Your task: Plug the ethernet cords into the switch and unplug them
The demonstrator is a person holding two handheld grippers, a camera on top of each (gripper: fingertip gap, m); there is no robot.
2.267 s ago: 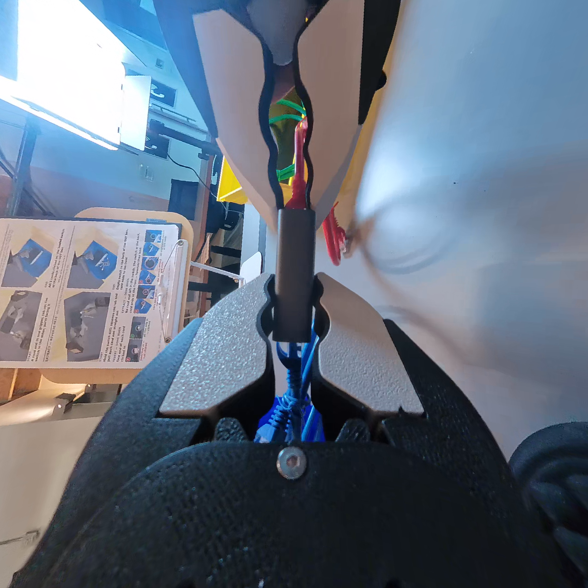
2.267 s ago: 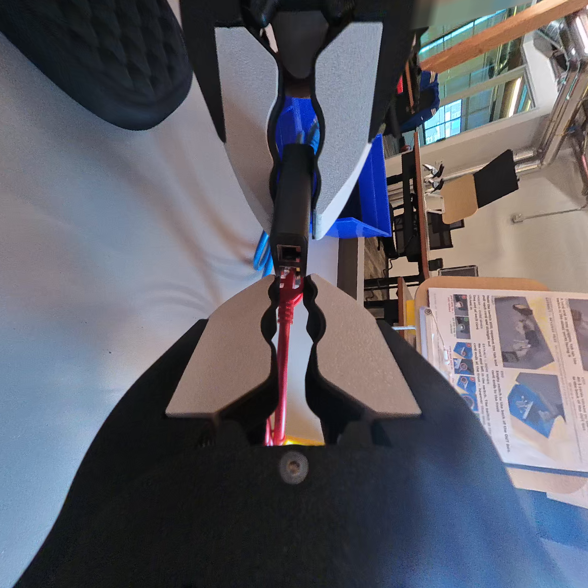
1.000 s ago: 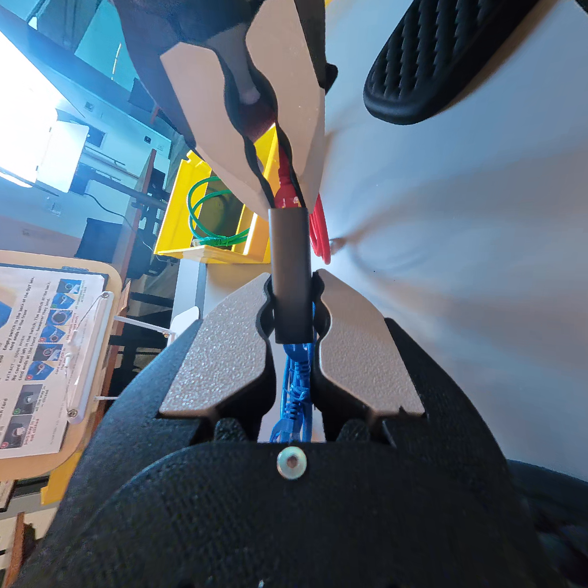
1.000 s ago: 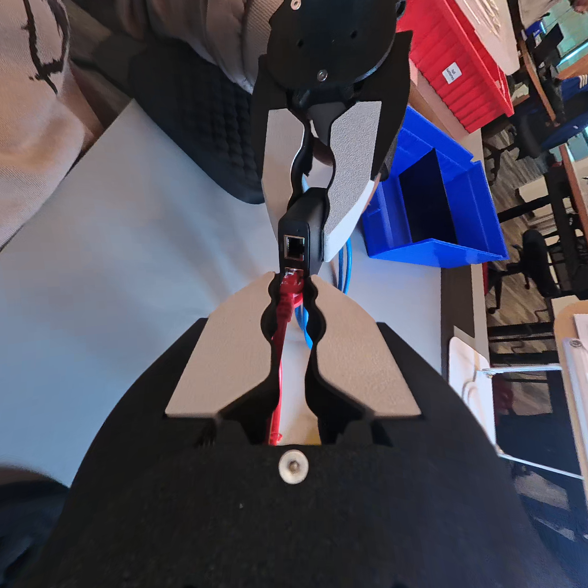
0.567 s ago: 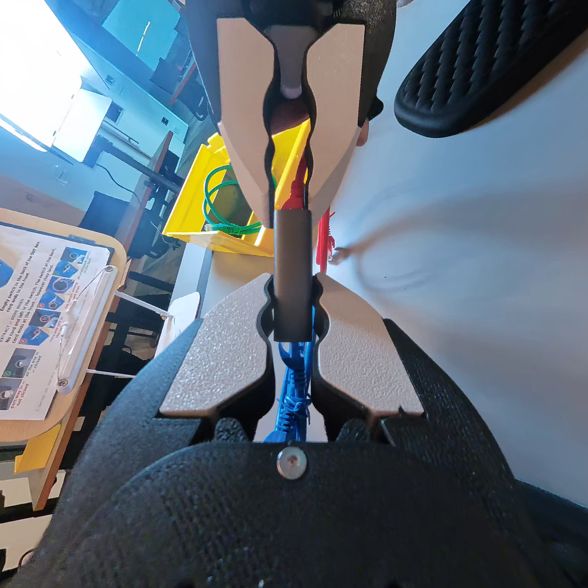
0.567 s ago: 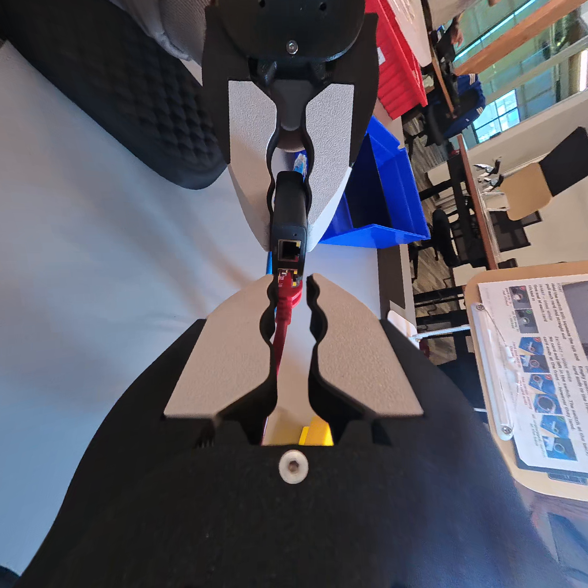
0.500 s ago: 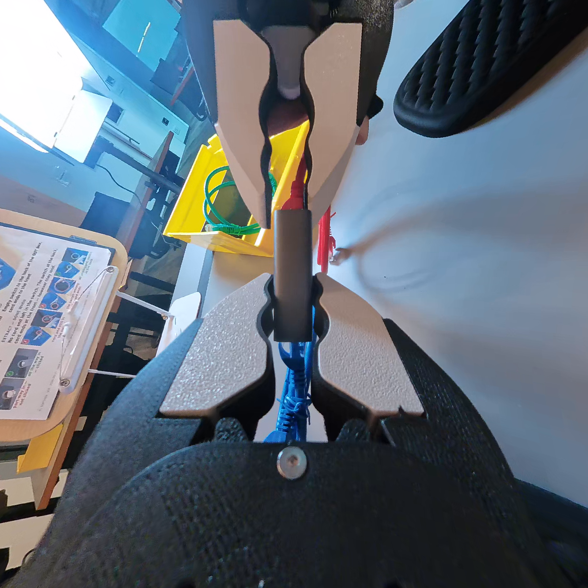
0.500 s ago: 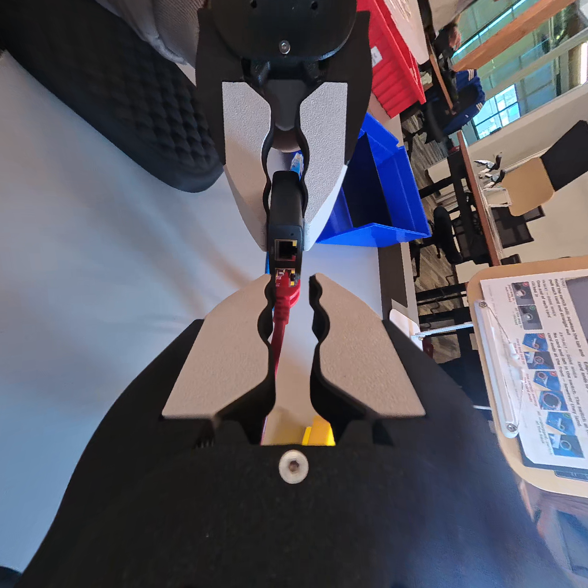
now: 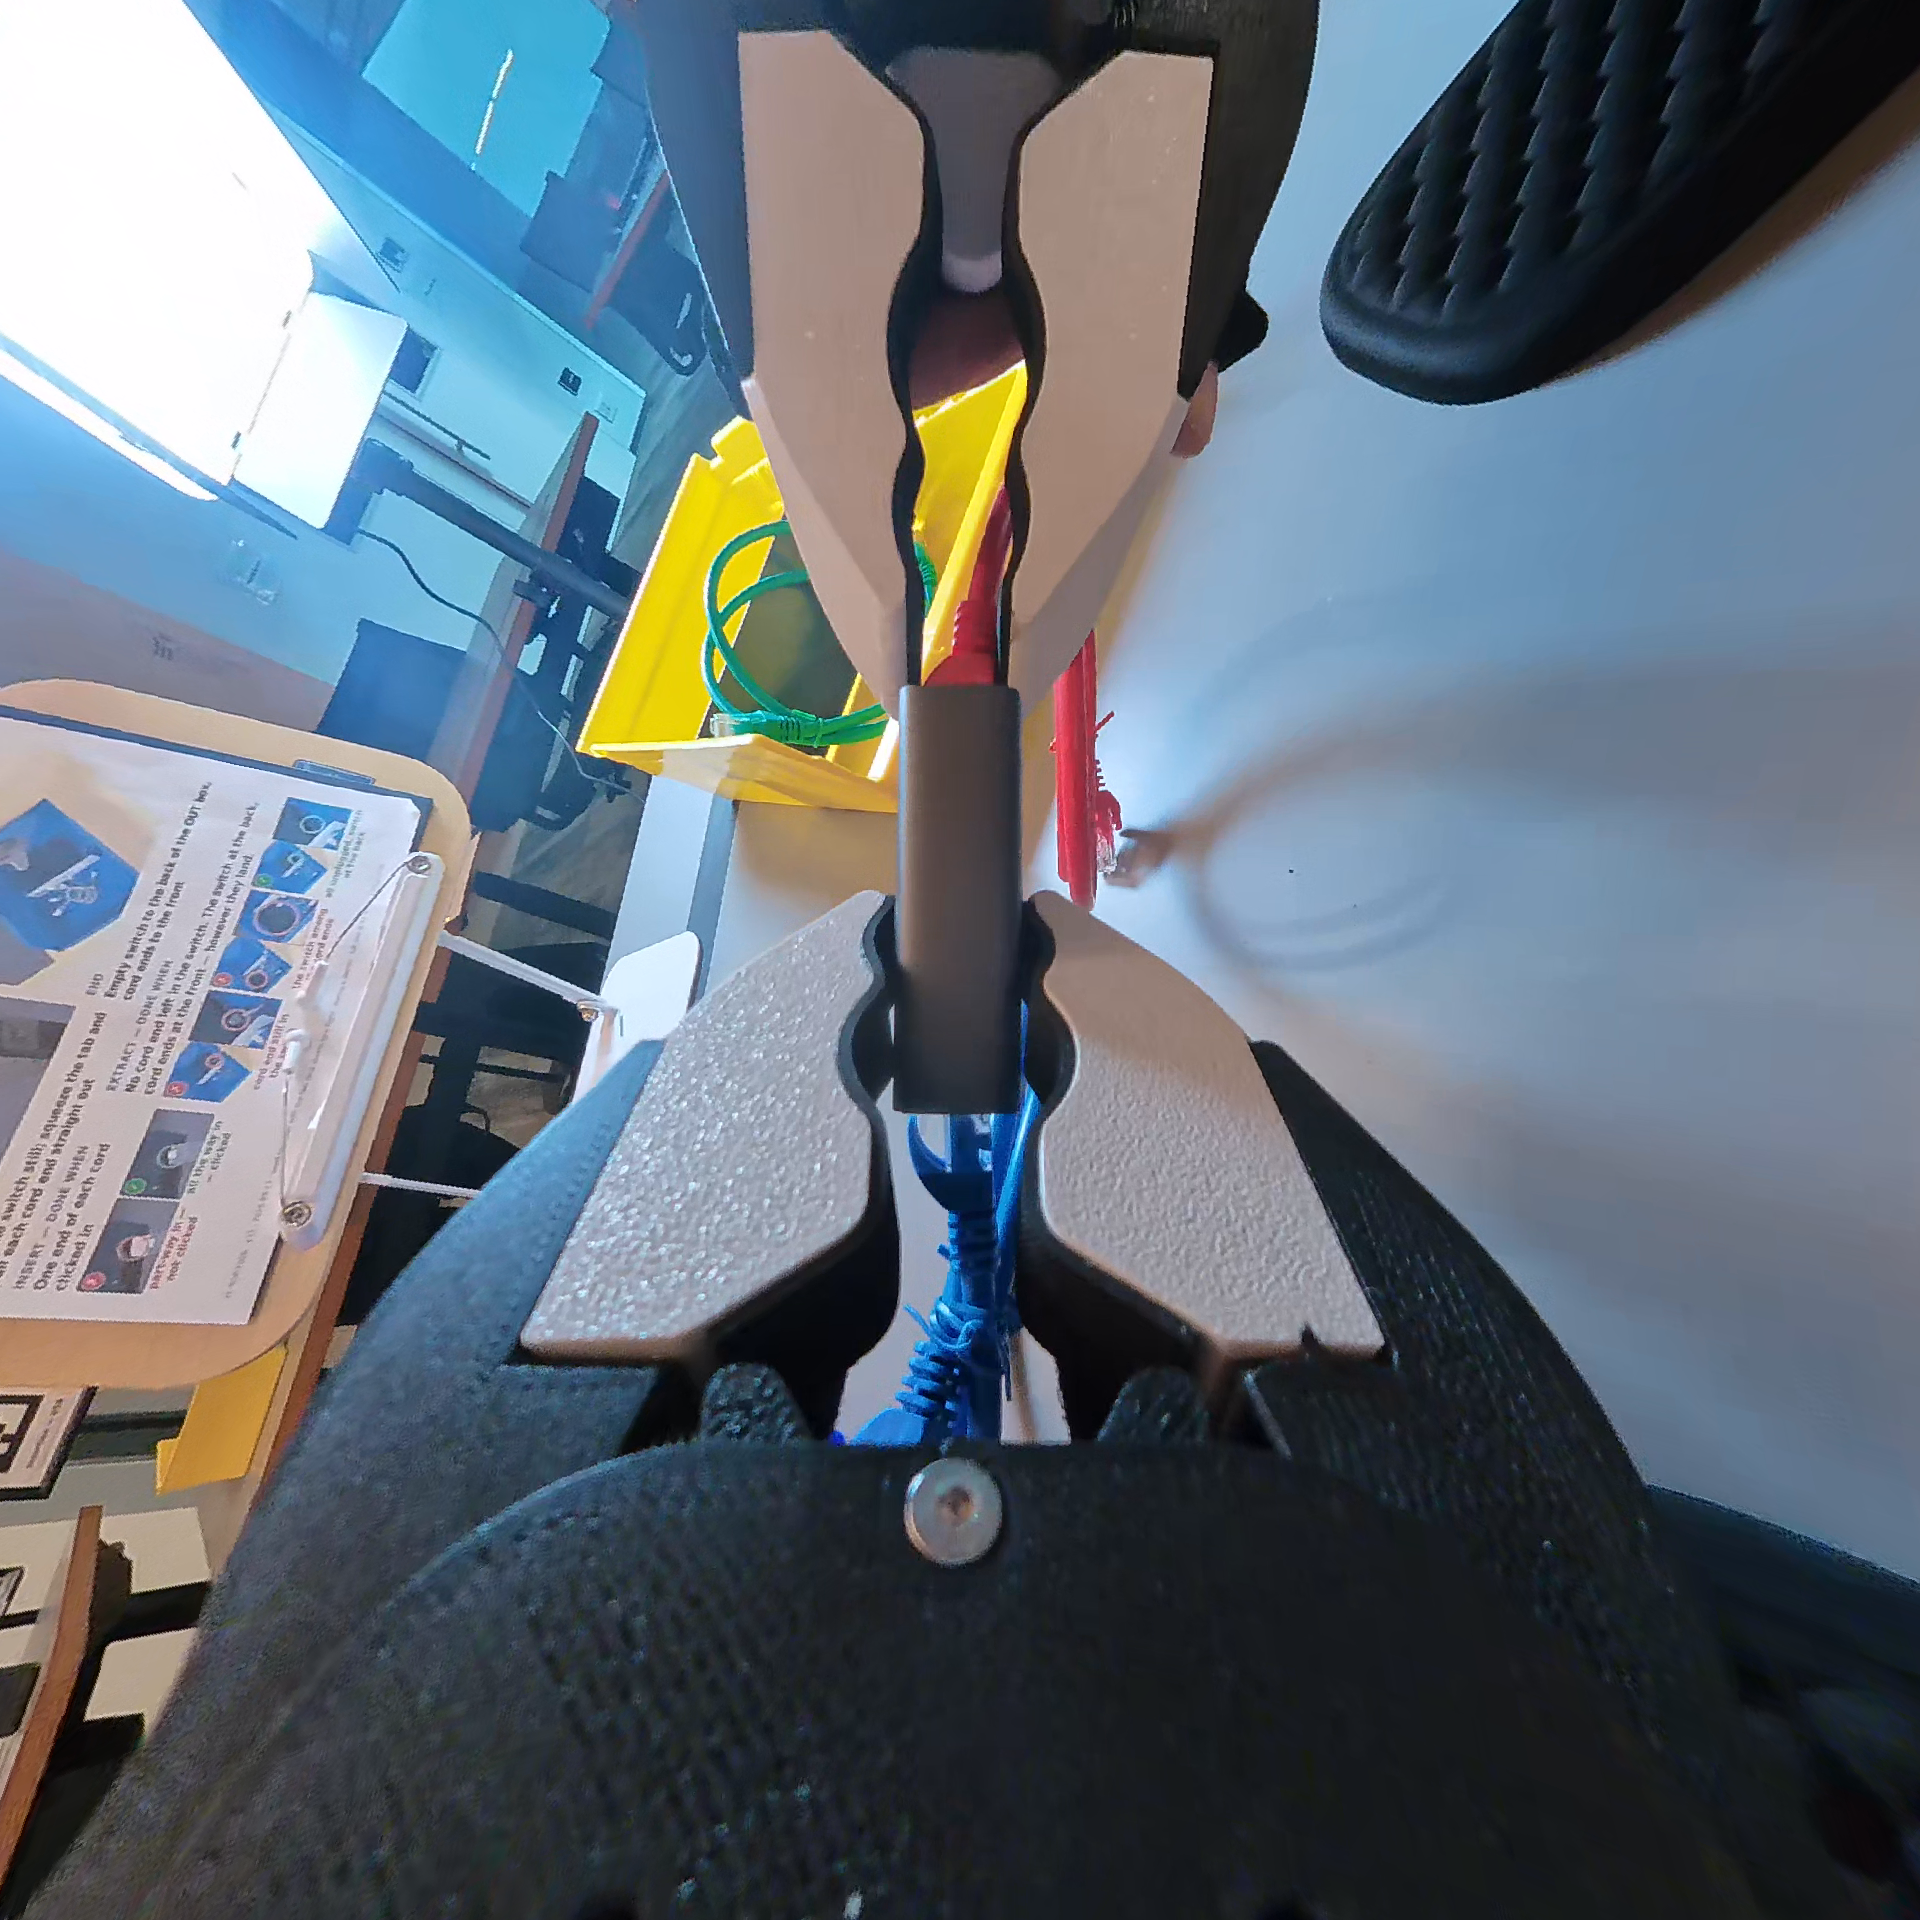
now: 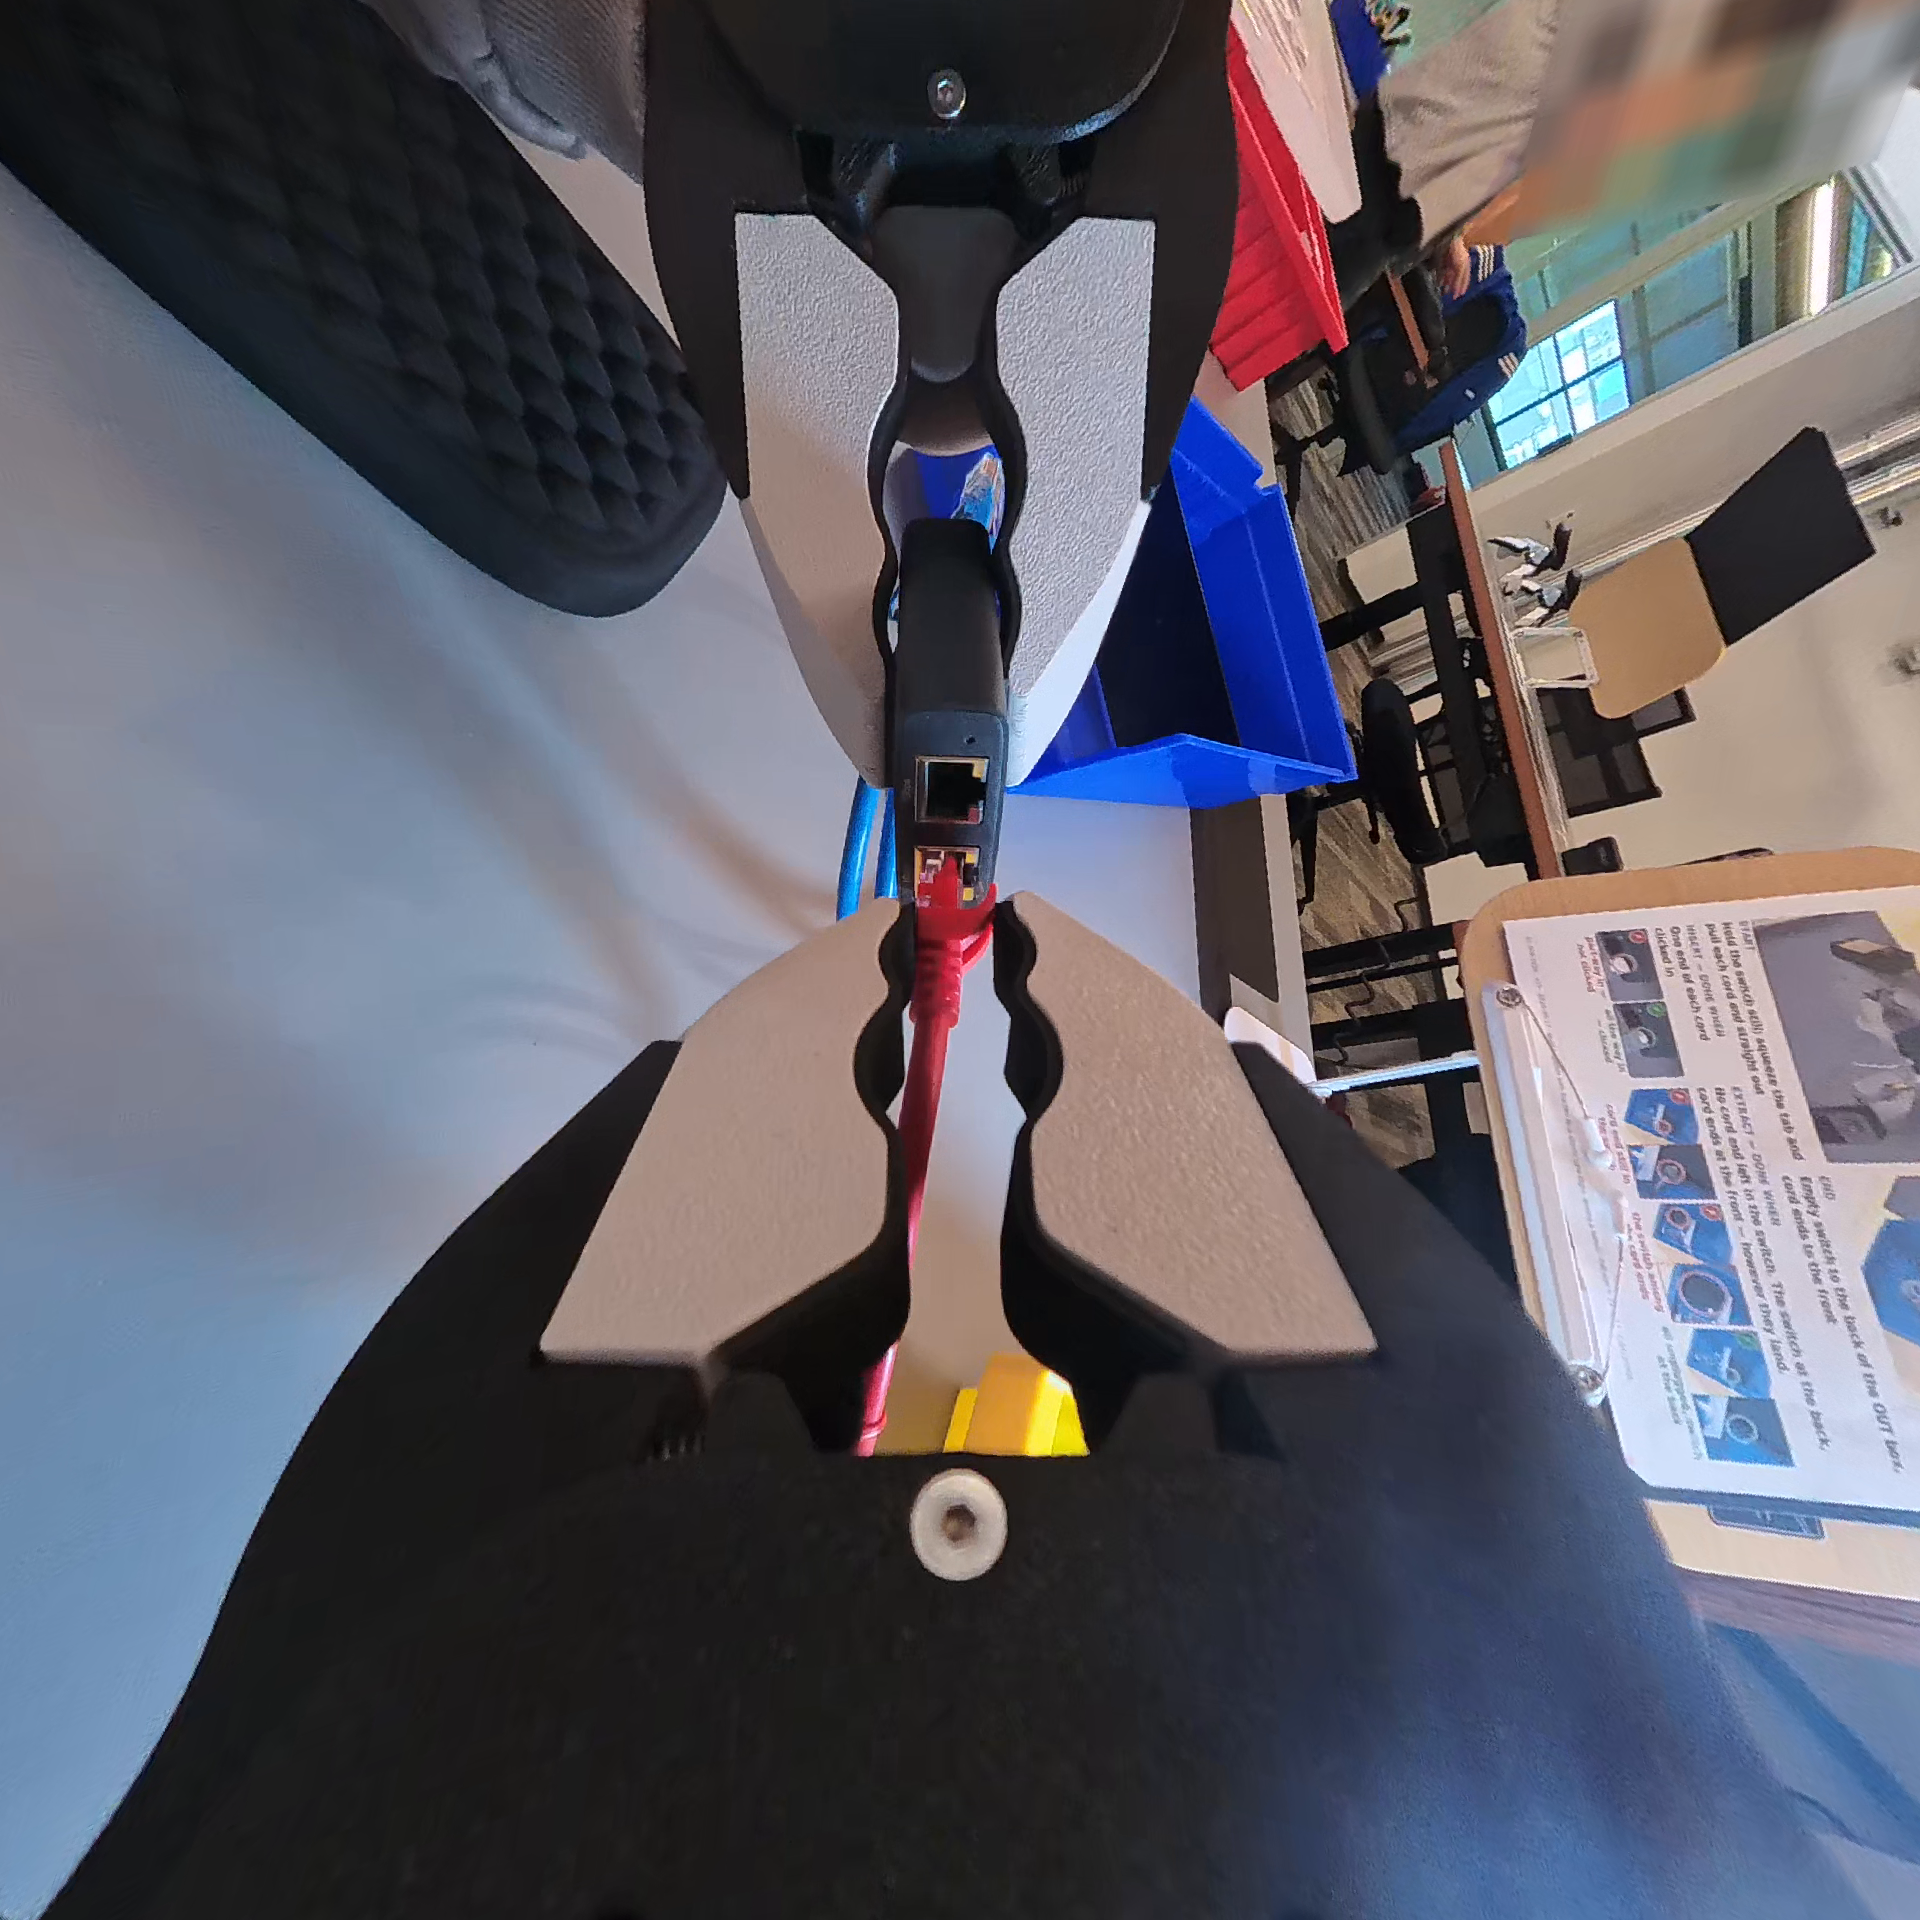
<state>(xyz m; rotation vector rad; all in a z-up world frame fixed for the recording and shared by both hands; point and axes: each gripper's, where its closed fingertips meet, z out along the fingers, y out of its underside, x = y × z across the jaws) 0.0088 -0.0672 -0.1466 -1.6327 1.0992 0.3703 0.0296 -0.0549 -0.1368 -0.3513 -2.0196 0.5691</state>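
Observation:
My left gripper [image 9: 956, 914] is shut on a small black switch [image 9: 956, 831] and holds it above the white table [image 9: 1558, 935]. A red cord [image 10: 930, 1049] has its plug [image 10: 943, 904] in the switch's lower port; the upper port [image 10: 951, 790] is empty. My right gripper [image 10: 951, 920] faces the switch, its jaws slightly apart around the red plug, with a gap on one side. In the left wrist view the right gripper [image 9: 961, 665] shows yellow through that gap. A blue cord [image 9: 966, 1247] hangs below the switch.
A yellow bin [image 9: 665, 675] holds a green cord [image 9: 748, 644]. The rest of the red cord [image 9: 1075, 790] and a pale cord [image 9: 1320, 883] lie on the table. A blue bin [image 10: 1226, 665], a black chair pad [image 10: 364, 343] and an instruction sheet [image 10: 1714, 1195] are nearby. The grippers are tip to tip, or close to it.
My right gripper's jaws, tight on the red plug a second ago, have parted a little. Both grippers have swung into a straight line with the switch.

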